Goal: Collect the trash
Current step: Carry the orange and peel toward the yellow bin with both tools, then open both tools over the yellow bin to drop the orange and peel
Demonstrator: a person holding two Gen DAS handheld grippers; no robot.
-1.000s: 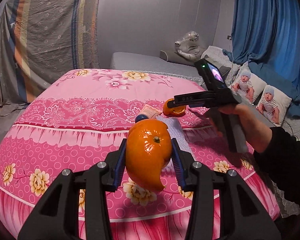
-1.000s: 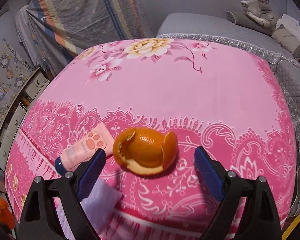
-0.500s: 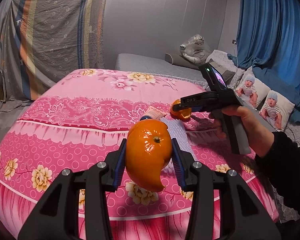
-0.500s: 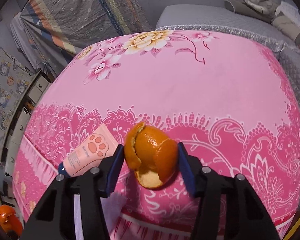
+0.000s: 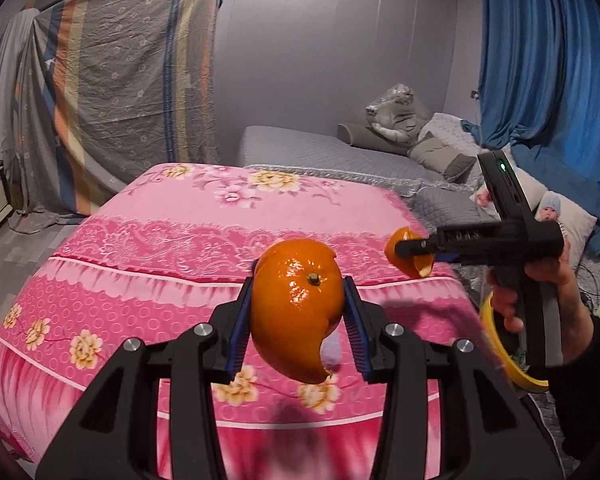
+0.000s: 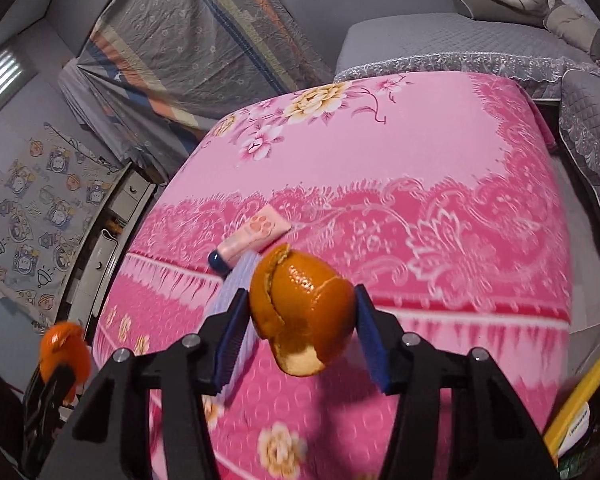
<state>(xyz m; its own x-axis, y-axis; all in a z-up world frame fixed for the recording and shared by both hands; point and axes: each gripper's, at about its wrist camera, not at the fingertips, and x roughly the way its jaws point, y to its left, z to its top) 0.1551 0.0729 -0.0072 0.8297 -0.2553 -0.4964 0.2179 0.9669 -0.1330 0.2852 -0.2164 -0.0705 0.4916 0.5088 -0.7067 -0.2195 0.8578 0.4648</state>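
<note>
**Two peels in hand, tube and purple piece left on the bed**

Both claws are closed on orange peel. Left gripper [image 5: 298, 322] has its blue pads pressed against the sides of a large peel [image 5: 296, 308], a curved shell with the stem nub facing the camera and a tail curling down below the jaws. Right gripper [image 6: 298, 334] clamps a second peel [image 6: 302, 312], torn along one edge with pale pith showing at the bottom. Each peel is held in the air above the pink floral bedspread [image 6: 380, 152], touching nothing but the pads.

From the left camera the person's right hand [image 5: 540, 292] is seen holding its tool out over the near right corner of the bed, the peel poking from its tip. Beneath that hand sits a yellow rim [image 5: 500, 352], probably a bin or bag; the same yellow edge [image 6: 580, 392] shows at the lower right of the right camera, though its inside is not clearly visible.

Progress, as I judge it: both peels are picked up but neither has been dropped yet. On the bedspread remain a pink tube with a paw print [image 6: 252, 240] and, just beside it, a pale purple piece [image 6: 236, 280] that may be a wrapper or tissue. Whether the tube counts as trash I cannot tell; the purple piece likely needs collecting after the peels go in
</note>
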